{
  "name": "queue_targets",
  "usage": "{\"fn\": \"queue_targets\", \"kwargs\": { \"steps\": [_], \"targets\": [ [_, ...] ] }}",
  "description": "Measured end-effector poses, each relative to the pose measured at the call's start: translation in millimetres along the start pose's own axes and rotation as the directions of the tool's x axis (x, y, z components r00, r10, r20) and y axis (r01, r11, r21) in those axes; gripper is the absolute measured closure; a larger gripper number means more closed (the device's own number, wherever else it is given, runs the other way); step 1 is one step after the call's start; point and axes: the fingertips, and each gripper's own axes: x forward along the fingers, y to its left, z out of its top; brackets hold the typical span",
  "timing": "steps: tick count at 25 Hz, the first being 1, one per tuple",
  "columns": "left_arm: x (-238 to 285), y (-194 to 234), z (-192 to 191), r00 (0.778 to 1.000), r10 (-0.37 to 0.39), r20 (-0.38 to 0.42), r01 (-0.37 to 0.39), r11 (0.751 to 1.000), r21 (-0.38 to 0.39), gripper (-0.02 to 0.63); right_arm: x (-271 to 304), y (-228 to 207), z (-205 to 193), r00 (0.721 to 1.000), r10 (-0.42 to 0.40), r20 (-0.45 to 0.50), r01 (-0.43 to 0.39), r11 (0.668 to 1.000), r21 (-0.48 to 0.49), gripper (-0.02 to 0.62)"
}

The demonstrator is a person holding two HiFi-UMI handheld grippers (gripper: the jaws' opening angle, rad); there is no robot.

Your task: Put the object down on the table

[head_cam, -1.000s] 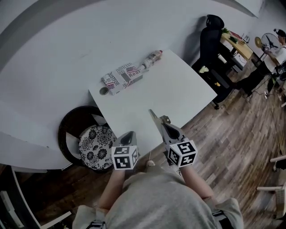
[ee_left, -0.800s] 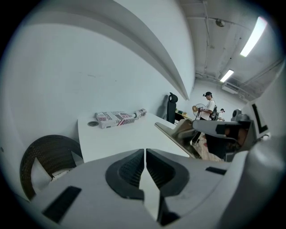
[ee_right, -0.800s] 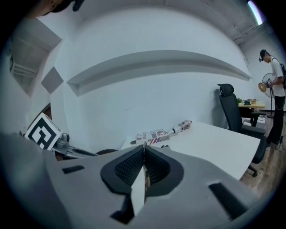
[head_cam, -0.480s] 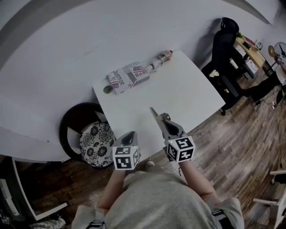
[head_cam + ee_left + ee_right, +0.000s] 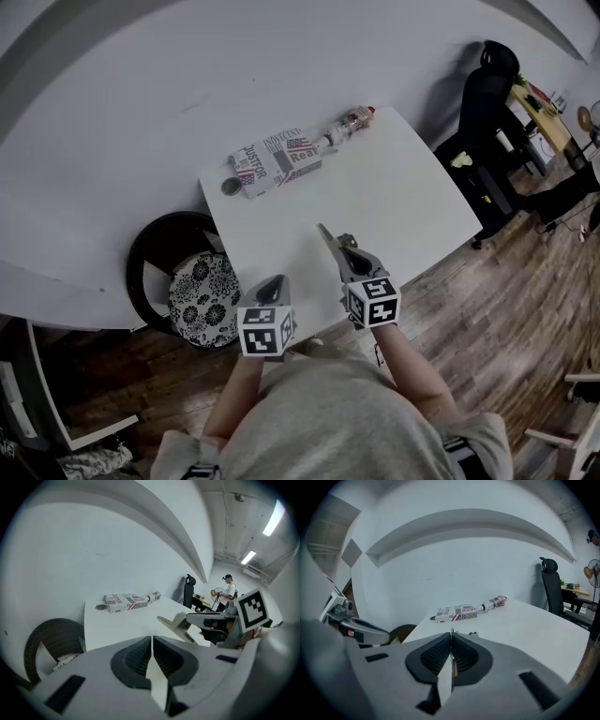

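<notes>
left gripper (image 5: 152, 654) sits low at the near edge, jaws pressed together with nothing between them. right gripper (image 5: 451, 654) is just beside it, reaching a little further over the white rectangular table (image 5: 394, 216), jaws likewise closed on nothing. so neither tool is carrying anything.

off the table's left side, down on the wood floor, there's a black round-backed chair with a black-and-white floral cushion (image 5: 200, 292).

out across the bare tabletop, well apart from both grippers, the long rectangular carton printed with newsprint lettering and a flag (image 5: 277, 159) lies flat along the far edge by the wall. a small grey round disc (image 5: 230, 187) sits just beside its left end. a small clear plastic bottle (image 5: 349, 122) lies on its side at the right end, touching or nearly so.

the carton reads as the task's thing, and it's already resting on the table, so the put-down looks done.

handling call: probably light printed cardboard, stiff along its length, but with faces that could dent under a hard squeeze, and the print may be slick. best hold, i'd say, is across the narrow width near the middle so it doesn't tip, with modest pressure. mind the bottle, which could roll if nudged.
</notes>
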Motion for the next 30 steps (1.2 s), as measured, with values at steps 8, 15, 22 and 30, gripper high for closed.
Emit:
{"fn": "queue_targets", "kwargs": {
  "steps": [8,15,22,30],
  "targets": [
    [9.1,-2.6,0.1,1.000,0.017,-0.003,-0.017,1.000,-0.009,0.591,22.9,-14.4,-18.0,0.998,0.001,-0.060,-0.002,1.000,-0.015,0.583],
    [11.3,-7.2,-3.0,1.000,0.026,-0.010,-0.026,1.000,-0.014,0.591,33.3,-24.3,-29.7,0.995,-0.003,-0.096,0.002,1.000,-0.007,0.583],
    [12.3,-8.3,-1.1,1.000,0.031,-0.001,-0.031,0.999,-0.019,0.591,37.6,-31.4,-43.0,0.992,-0.009,-0.123,0.010,1.000,0.001,0.583],
    [13.8,-7.9,-1.7,0.999,0.038,-0.009,-0.039,0.999,-0.023,0.591,38.1,-44.7,-45.2,0.990,-0.051,-0.128,0.046,0.998,-0.044,0.572]
  ]
}}
